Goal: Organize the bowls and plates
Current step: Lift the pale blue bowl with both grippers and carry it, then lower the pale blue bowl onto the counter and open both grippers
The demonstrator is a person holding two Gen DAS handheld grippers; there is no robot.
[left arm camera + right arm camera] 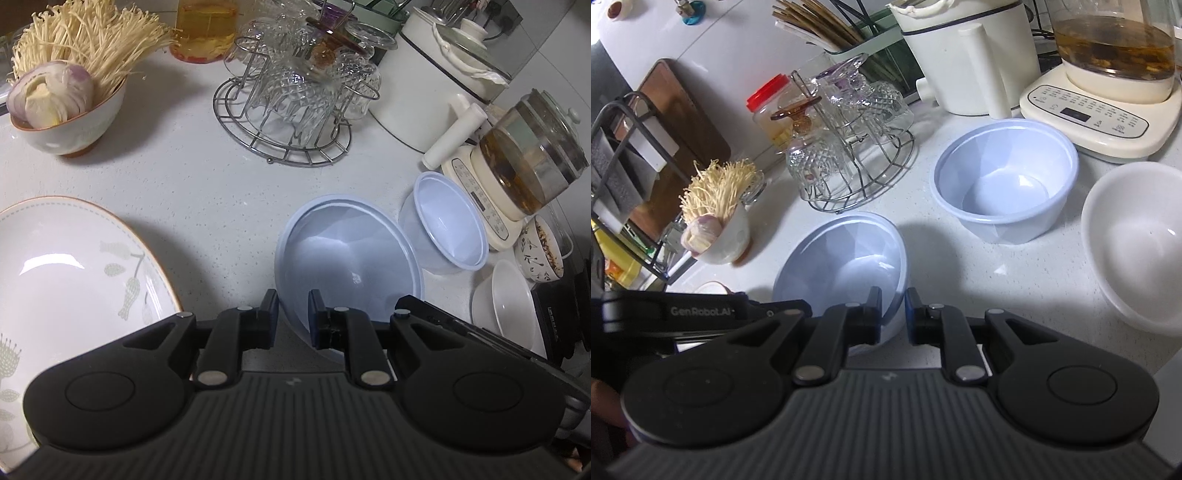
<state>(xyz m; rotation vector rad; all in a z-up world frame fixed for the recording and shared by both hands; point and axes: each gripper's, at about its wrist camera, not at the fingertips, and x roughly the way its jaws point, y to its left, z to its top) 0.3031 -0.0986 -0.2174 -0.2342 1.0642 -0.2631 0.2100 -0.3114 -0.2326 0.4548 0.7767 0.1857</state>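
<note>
A large pale blue bowl (347,251) (846,254) is held by both grippers at its near edge. My left gripper (293,314) is shut on its rim. My right gripper (893,312) is shut on the rim at another spot. A smaller, deeper pale blue bowl (447,221) (1004,177) stands just beyond it, by the kettle base. Right of both sits a plain white bowl (506,306) (1137,251). A large white plate with a leaf pattern (74,266) lies at the left.
A wire rack of upturned glasses (291,103) (849,147) stands behind the bowls. A glass kettle on a cream base (532,155) (1108,48) and a white pot (424,74) crowd the right. At the left is a bowl of enoki mushrooms and onion (70,122) (727,236).
</note>
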